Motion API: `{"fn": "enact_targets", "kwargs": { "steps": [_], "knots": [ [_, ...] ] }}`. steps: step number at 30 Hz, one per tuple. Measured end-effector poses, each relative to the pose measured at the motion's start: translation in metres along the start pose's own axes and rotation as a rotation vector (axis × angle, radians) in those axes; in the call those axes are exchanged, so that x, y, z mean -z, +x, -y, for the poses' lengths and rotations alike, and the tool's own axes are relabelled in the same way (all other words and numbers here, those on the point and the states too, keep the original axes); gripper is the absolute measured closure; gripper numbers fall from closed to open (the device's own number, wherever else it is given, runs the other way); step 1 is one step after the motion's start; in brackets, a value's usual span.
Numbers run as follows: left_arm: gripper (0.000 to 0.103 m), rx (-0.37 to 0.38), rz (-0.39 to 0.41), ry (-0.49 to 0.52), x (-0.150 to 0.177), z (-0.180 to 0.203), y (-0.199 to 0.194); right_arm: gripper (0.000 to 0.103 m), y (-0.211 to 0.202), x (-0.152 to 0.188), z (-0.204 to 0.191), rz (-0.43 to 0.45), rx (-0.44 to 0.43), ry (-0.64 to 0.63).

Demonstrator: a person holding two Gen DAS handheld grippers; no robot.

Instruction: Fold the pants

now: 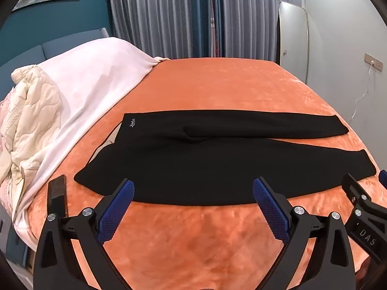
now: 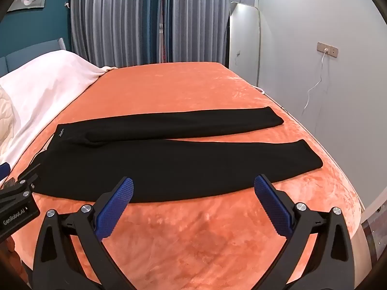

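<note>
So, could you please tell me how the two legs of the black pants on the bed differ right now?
The near leg looks wider and lies closest to both grippers; the far leg looks slimmer and lies beyond it. The near leg's cuff ends further right than the far leg's cuff. A wedge of orange blanket separates them toward the cuffs. Both are black, flat, and join at the waistband on the left.

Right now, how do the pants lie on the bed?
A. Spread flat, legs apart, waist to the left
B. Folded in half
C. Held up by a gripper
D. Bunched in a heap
A: the pants lie flat, legs split rightward, both grippers, left and right, open and empty.
</note>
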State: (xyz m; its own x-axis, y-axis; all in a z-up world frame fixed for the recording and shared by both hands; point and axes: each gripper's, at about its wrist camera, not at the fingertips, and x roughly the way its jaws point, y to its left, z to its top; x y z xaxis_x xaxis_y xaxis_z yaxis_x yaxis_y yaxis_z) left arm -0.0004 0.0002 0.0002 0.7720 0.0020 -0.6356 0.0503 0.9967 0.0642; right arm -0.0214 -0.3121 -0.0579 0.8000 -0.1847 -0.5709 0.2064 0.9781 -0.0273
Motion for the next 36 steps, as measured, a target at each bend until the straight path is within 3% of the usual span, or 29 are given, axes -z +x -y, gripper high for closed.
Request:
{"fn": "enact_targets", "kwargs": {
  "steps": [36],
  "knots": [
    [0.007, -0.001, -0.014, 0.023, 0.011, 0.008, 0.000, 0.005, 0.004, -0.002, -0.001, 0.003, -0.012, 0.001]
  ]
}}
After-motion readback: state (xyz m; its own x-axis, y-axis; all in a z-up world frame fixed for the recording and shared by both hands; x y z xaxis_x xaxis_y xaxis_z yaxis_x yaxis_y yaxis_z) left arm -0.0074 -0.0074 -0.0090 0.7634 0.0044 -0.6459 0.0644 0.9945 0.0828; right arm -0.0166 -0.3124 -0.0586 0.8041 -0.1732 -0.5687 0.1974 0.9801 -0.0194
